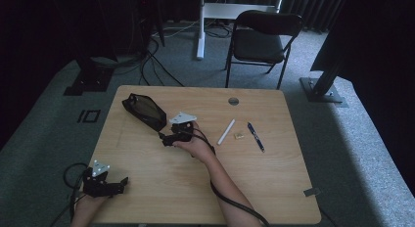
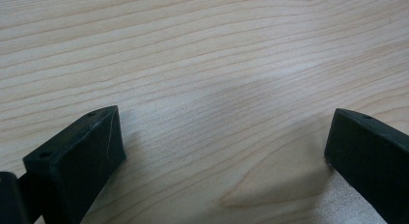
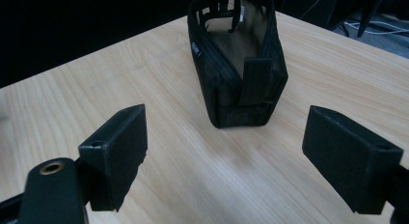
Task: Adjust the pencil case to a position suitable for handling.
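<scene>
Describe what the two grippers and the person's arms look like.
Both grippers, left and right, are black, each topped by a grey three-cornered plate. Their jaws are blocky black pads with small holes. A black cable trails along the right forearm. The forearms are bare, with no sleeves in view.

Both grippers (image 1: 122,182) (image 1: 165,139) black w/ blocky jaws, grey triangular top plates, black trailing cables; forearms bare.

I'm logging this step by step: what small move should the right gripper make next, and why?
Probably ease the right gripper forward so its jaws pass either side of the black pouch's near end. The jaws stand wide open and the pouch lies just ahead, centred between them and untouched.
</scene>
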{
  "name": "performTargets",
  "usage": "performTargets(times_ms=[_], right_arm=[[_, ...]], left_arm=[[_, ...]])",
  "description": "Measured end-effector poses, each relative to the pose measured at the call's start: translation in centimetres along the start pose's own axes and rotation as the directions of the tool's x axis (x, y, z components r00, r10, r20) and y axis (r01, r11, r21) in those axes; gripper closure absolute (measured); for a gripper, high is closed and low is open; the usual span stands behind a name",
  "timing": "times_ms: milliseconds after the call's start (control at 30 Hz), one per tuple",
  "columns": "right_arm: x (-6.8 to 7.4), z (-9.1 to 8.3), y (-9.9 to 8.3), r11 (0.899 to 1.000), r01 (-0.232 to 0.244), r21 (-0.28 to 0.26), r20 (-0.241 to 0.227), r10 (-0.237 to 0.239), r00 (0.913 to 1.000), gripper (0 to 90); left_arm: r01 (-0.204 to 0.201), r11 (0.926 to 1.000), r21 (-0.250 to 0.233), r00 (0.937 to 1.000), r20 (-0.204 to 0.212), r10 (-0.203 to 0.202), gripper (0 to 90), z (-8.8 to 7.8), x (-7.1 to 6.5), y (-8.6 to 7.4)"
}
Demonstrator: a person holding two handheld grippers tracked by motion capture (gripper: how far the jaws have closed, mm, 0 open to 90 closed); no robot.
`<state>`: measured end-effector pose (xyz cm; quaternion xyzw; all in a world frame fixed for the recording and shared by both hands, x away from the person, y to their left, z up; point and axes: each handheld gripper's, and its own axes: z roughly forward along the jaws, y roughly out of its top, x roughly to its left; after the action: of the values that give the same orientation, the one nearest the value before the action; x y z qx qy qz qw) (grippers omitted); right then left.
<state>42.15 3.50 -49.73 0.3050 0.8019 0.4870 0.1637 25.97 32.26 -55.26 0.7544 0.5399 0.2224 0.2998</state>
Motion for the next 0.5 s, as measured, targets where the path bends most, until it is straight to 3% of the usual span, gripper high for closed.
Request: performTargets(times_ms=[267,500], right_arm=[[-0.3,1.8,0.5,1.0,-0.01,0.005,0.012,0.01,0.9999,16.4],[-0.7,3.2,0.2,1.0,-0.014,0.014,0.027,0.013,0.9995,24.2]], left_arm=[[0.0,1.0,0.0,1.0,-0.001,0.0,0.3,0.0,0.0,0.0],[-0.002,1.0,-0.001,1.0,-0.001,0.002,0.3,0.0,0.0,0.0]])
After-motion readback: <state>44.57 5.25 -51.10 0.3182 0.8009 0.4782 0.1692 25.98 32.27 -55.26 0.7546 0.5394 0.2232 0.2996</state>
